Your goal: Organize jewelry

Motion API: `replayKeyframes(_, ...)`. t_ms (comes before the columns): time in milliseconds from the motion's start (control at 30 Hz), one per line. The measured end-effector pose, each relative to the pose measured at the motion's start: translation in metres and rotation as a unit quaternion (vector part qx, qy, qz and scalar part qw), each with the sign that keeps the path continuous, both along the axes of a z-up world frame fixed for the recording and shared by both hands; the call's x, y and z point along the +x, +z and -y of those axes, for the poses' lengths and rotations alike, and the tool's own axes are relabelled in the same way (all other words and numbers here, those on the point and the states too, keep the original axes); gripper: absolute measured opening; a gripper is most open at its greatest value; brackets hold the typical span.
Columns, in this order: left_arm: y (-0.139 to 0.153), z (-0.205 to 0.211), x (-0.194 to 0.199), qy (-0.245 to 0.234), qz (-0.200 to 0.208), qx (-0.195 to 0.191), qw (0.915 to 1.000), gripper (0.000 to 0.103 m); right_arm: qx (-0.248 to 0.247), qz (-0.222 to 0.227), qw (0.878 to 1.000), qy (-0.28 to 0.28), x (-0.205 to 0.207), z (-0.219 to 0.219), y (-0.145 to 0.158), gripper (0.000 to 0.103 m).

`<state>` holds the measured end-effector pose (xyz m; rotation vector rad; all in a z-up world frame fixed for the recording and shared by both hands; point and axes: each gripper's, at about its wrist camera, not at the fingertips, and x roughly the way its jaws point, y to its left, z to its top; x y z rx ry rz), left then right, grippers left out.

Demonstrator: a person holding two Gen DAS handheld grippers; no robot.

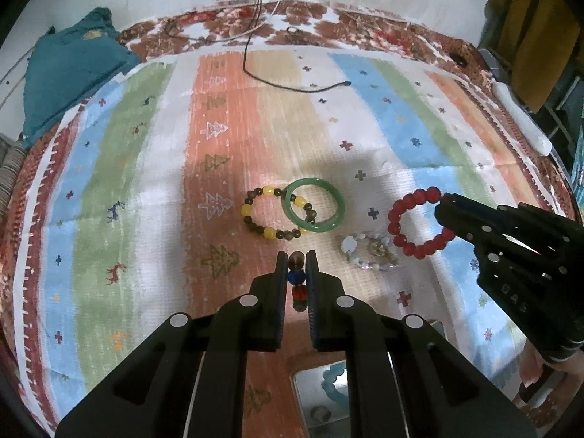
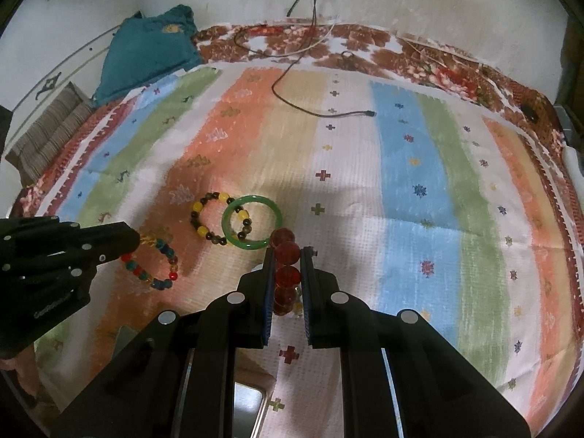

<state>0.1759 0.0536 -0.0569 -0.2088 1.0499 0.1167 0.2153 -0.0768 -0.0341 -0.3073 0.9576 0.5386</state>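
Striped woven cloth (image 1: 153, 168), bands of orange, green, blue and white with small tree, deer and cross motifs, covers the work surface; a brown floral cloth (image 1: 328, 25) shows beyond its far edge. Teal fabric bundle (image 1: 73, 69) sits at the far left corner. Thin black cable (image 1: 255, 36) trails down from the wall onto the stripes.

Left gripper (image 1: 296, 259), black two-finger tool: jaws narrow, clamped on a multicoloured bead bracelet (image 2: 157, 262) with red, blue and amber beads, which hangs in a loop clear of the cloth. Right gripper (image 2: 286, 252), same build: jaws narrow, clamped on a red round-bead bracelet (image 1: 416, 219), also lifted. Raised lettering on the right gripper's body is partly legible as "DAS" in the left wrist view.

On the cloth, centre: green smooth jade-like bangle (image 1: 314, 204) overlapping a yellow-and-dark-brown bead bracelet (image 1: 255, 215), the two touching. Just right of them lies a pale pastel bead bracelet (image 1: 368, 252), blurred. A shiny metal tray (image 1: 328, 394) holding a light-blue bead string sits at the near edge, mostly hidden.
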Motion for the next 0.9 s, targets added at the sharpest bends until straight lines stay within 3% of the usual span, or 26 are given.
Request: replayKeyframes(900, 0.048, 0.026, -0.060, -0.013, 0.081, -0.020, 0.9965, 0.009, 0.052, 0.040, 0.998, 0.021, -0.058, 0.014, 0.038, 0.014)
